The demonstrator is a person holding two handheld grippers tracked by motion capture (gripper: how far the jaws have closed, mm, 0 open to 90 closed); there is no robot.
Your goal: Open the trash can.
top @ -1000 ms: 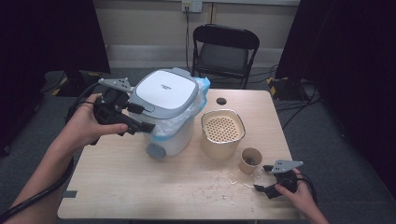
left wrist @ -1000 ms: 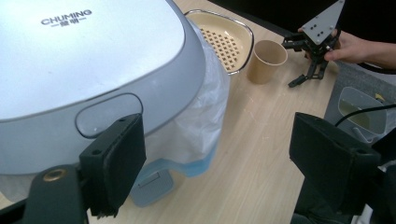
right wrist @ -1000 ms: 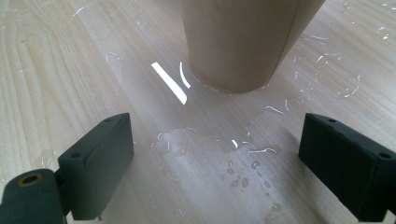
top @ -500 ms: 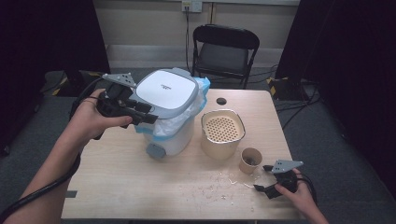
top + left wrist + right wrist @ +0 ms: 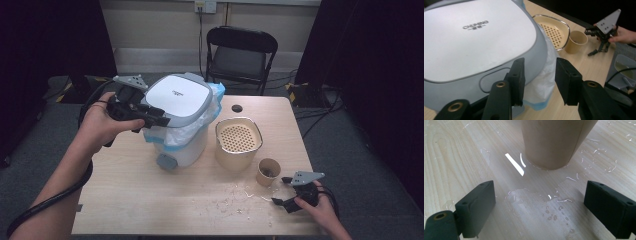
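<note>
Grey plastic meets us first: the bin lid (image 5: 179, 96), shut over its white liner, stands at the table's (image 5: 125, 200) left half. Our left gripper (image 5: 539, 81) sits at the lid's near edge, its jaws having just been narrowing, still parted, with nothing pinched between them (the release tab (image 5: 496, 79) lies just ahead). We judge we should set one pad squarely on that tab and push straight. Right of the bin stand a perforated basket (image 5: 238, 138) and a paper cup (image 5: 268, 171); our right gripper (image 5: 539, 207) rests beyond, jaws spread wide, empty.
</note>
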